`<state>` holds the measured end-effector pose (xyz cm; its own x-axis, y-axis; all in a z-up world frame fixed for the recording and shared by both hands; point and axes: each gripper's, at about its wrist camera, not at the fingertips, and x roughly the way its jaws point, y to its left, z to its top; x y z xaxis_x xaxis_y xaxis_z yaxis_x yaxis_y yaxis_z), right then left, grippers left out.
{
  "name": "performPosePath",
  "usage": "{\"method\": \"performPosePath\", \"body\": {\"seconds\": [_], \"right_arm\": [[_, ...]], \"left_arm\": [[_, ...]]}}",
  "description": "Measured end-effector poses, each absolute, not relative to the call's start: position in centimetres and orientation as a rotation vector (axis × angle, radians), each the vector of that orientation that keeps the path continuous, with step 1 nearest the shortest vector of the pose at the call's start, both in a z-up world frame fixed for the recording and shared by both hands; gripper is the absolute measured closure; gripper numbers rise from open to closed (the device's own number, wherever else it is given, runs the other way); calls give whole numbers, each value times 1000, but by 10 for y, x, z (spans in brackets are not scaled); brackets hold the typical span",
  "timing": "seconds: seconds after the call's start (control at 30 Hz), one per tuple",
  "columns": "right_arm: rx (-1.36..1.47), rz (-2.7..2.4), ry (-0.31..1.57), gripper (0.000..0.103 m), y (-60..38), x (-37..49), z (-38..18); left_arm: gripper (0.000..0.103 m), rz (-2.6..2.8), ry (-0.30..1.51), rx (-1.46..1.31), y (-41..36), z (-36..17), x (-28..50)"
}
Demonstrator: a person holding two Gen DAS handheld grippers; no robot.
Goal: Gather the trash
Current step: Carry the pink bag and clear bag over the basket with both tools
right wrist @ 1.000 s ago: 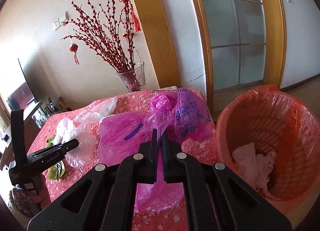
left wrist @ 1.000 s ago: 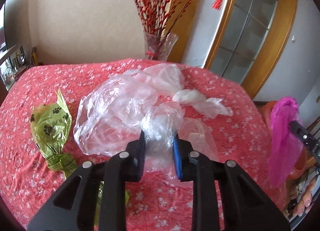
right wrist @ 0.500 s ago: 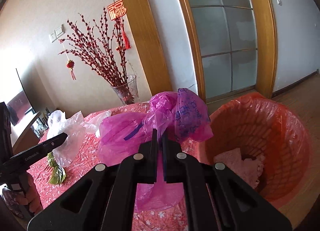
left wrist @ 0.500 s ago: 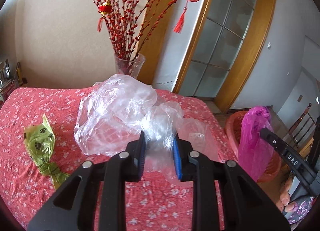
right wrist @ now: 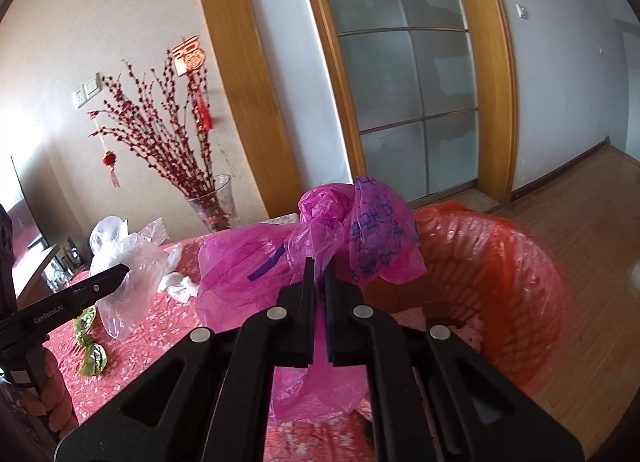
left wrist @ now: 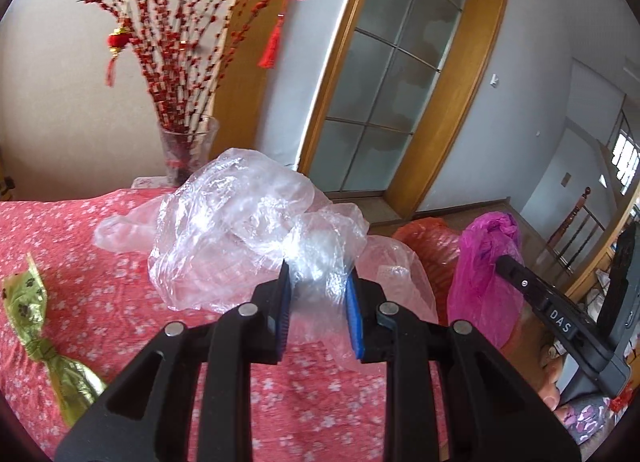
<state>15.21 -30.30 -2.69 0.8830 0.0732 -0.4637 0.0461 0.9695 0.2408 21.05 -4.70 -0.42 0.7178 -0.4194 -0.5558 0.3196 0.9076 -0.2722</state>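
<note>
Now the left tongs [left wrist: 319, 282] are clenched on a crumpled clear plastic bag [left wrist: 240, 234], held up above the red flowered surface [left wrist: 80, 282]. Meanwhile the right tongs [right wrist: 319, 282] are pinched tight on a pink plastic bag [right wrist: 320, 238], which hangs just beside the orange-lined trash basket [right wrist: 500, 274]. A green paw-print wrapper [left wrist: 36, 326] lies on the surface, well apart from both.

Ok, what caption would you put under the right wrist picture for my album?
Right gripper clamps a pink bag beside the lined orange bin.
</note>
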Motion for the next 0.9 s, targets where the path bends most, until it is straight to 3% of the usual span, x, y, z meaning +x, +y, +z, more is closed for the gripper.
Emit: {"method": "performPosePath", "body": {"seconds": [0.9], "right_arm": [[270, -220, 446, 98, -403, 139, -24]], "left_arm": [[79, -674, 712, -97, -191, -18, 239]]}}
